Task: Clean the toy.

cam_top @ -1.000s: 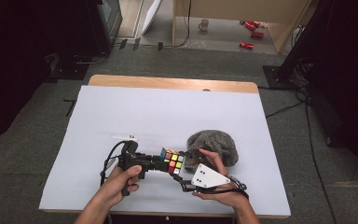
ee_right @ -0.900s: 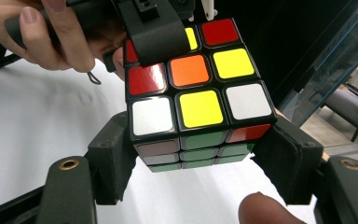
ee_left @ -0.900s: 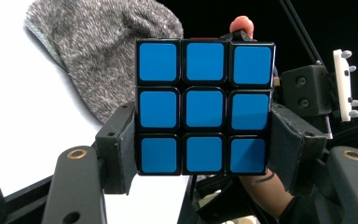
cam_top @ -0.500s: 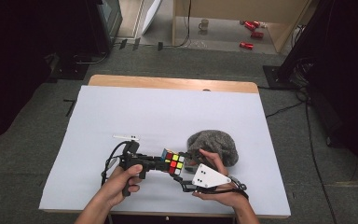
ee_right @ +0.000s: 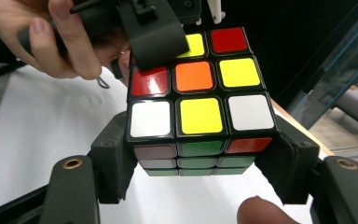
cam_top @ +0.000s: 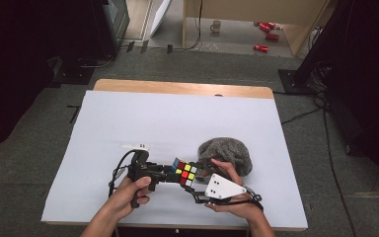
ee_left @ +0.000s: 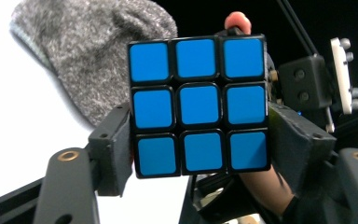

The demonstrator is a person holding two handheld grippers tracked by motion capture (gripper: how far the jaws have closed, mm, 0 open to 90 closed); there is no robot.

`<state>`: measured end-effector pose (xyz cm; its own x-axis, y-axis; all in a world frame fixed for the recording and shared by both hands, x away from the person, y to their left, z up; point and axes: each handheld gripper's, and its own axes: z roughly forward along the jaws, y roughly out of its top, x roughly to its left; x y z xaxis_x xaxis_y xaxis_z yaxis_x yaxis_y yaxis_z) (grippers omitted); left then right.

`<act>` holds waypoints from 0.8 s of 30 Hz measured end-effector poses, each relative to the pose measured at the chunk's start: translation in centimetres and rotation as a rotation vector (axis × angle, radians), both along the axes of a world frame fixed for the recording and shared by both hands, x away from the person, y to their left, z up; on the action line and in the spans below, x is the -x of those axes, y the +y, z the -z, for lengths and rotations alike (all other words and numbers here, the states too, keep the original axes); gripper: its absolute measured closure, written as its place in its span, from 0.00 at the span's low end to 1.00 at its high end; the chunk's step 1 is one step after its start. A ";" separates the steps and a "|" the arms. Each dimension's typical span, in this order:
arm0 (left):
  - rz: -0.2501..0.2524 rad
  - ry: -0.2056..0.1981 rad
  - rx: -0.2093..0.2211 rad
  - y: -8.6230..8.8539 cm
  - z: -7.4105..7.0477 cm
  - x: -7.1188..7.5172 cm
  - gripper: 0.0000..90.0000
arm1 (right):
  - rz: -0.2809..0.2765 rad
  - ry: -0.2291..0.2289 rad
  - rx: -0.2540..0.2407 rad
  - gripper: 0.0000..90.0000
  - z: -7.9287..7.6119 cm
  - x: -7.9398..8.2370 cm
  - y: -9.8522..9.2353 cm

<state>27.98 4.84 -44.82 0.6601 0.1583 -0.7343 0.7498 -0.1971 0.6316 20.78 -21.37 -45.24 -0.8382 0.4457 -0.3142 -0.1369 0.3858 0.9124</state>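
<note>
A Rubik's cube [cam_top: 185, 173] hangs just above the white table [cam_top: 177, 118] near its front edge, held between both grippers. My left gripper [cam_top: 174, 173] comes in from the left. In the left gripper view its jaws flank the cube's all-blue face [ee_left: 198, 105] and the pads lie against its sides; these jaws have just been opening, with the cube still between them. My right gripper [cam_top: 193, 183], with the grey plate on top, is shut on the cube's lower layers [ee_right: 198, 161]. One left pad [ee_right: 156, 32] rests on the mixed-colour face.
A grey knitted hat [cam_top: 229, 153] lies on the table just behind the right hand. A small white piece [cam_top: 134, 146] sits behind the left gripper. On the floor beyond the table are red cans [cam_top: 261, 48] and a mug [cam_top: 216, 24].
Both hands have kept their place. The cube has turned slightly between the grippers, so its blue side shows a little differently from above.
</note>
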 end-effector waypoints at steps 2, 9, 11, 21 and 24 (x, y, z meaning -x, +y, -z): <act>-0.013 -0.035 0.011 0.1 -0.2 0.1 0.30 | -0.009 0.017 -0.006 0.39 -0.1 0.0 -0.2; -0.079 -0.197 0.056 1.7 -1.4 0.4 0.20 | -0.008 0.087 -0.023 0.39 -0.3 -0.3 -0.8; -0.078 -0.284 0.028 1.9 -1.7 0.8 0.15 | -0.012 0.110 -0.041 0.39 -0.3 -0.4 -1.1; -0.086 -0.571 -0.013 1.8 -2.3 2.5 0.05 | -0.040 0.202 -0.117 0.39 -1.2 -0.8 -2.2; -0.082 -0.608 -0.001 1.9 -2.3 2.6 0.05 | -0.054 0.233 -0.130 0.39 -1.4 -0.8 -2.4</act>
